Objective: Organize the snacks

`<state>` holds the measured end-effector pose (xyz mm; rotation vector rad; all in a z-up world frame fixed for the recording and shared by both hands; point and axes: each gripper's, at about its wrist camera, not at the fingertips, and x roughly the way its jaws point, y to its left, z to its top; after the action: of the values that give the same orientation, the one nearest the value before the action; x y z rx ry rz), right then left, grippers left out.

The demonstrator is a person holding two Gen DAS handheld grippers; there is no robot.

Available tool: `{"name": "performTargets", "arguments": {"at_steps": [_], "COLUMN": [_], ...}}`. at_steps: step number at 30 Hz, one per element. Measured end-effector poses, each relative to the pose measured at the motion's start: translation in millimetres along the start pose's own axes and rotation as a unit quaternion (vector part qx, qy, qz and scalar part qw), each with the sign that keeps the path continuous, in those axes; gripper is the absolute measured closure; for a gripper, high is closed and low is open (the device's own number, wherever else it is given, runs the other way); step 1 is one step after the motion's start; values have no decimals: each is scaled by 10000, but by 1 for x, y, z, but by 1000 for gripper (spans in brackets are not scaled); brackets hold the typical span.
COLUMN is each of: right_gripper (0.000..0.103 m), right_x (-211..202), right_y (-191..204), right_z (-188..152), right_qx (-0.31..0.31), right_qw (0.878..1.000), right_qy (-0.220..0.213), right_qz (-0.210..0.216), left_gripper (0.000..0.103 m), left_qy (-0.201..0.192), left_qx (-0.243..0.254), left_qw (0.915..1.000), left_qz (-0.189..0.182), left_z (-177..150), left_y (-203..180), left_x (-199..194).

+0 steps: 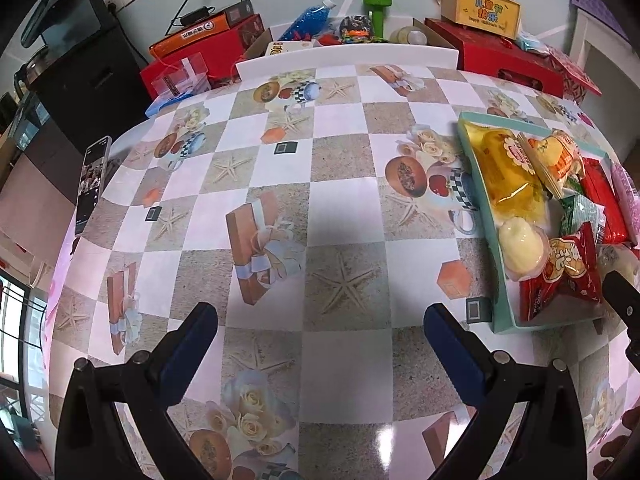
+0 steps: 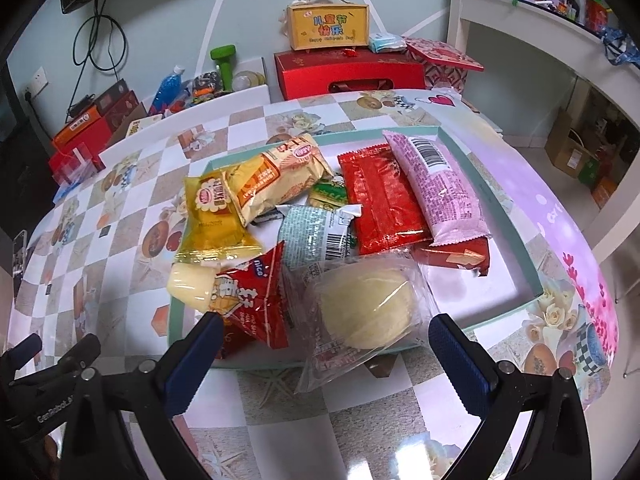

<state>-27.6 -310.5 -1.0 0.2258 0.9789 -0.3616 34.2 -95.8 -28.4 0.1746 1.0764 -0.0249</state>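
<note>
Teal tray [image 2: 534, 290] on counter [image 2: 280, 420], heaped with snacks | pink pack [image 2: 438, 188] and red pack [image 2: 380, 200] lie side by side, long axes running away from us | left hand-held gripper [image 1: 320, 320] released, empty | right hand-held gripper [image 2: 325, 330] released over clear-wrapped bun [image 2: 364, 312]

Both wrist cameras look down at the table [image 1: 340, 184], sharing the snack tray [image 2: 532, 292].
</note>
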Motion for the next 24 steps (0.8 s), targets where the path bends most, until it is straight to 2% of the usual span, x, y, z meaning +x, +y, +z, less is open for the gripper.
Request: {"name": "performTargets", "arguments": {"at_steps": [24], "right_gripper": [0], "right_x": [1], "right_y": [-2], "right_z": [0], "right_qx": [24], "right_qw": [10000], "right_qy": [23], "right_qz": [-22], "left_gripper": [0], "left_qy": [-41], "left_qx": [59], "left_qw": [10000], "left_qz": [18], "left_z": [-1], "left_y": [-2], "left_x": [-3]}}
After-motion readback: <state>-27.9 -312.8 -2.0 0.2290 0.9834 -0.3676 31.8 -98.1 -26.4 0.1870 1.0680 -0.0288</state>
